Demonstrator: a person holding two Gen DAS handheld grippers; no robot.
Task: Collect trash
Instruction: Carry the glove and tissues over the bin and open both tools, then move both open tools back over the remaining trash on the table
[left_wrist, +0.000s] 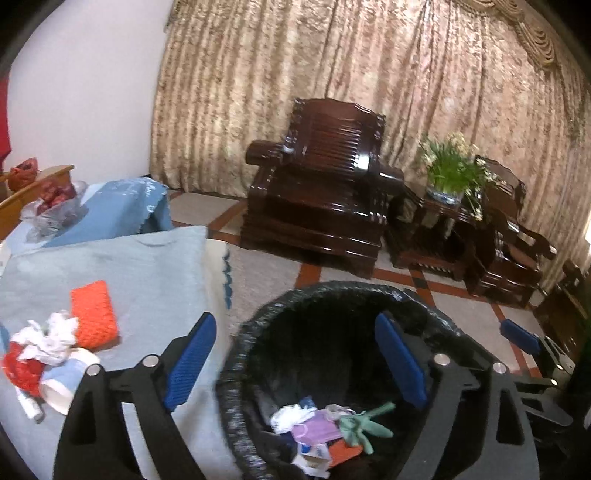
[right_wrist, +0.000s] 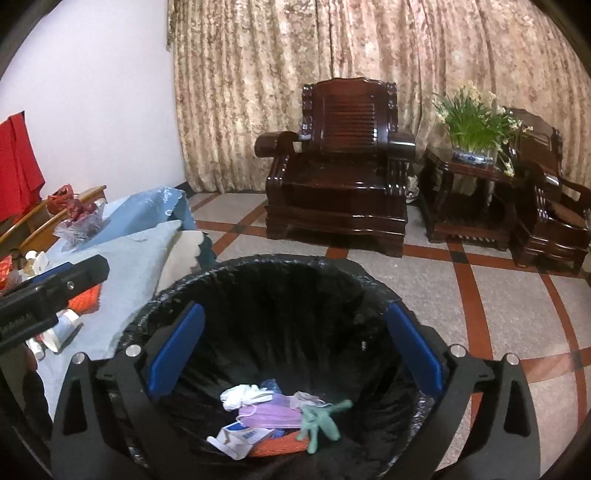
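A bin with a black liner (left_wrist: 258, 354) (right_wrist: 258, 269) stands beside the table. Inside lie a green glove (left_wrist: 364, 424) (right_wrist: 319, 421), a purple face mask (left_wrist: 317, 432) (right_wrist: 269, 413), white tissue (right_wrist: 240, 395) and a small carton (right_wrist: 240, 439). My left gripper (left_wrist: 295, 365) is open and empty, straddling the bin's left rim. My right gripper (right_wrist: 295, 354) is open and empty above the bin's mouth. On the light blue tablecloth (left_wrist: 147, 277) lie an orange sponge (left_wrist: 94, 314), crumpled white tissue (left_wrist: 51, 339), a red wrapper (left_wrist: 22, 369) and a paper cup (left_wrist: 62, 384).
Dark wooden armchairs (left_wrist: 317, 188) (right_wrist: 340, 170) and a side table with a potted plant (left_wrist: 450, 170) (right_wrist: 476, 125) stand by the curtain. A plastic bag with red contents (left_wrist: 55, 206) sits at the table's far end. Tiled floor (right_wrist: 498, 314) lies right of the bin.
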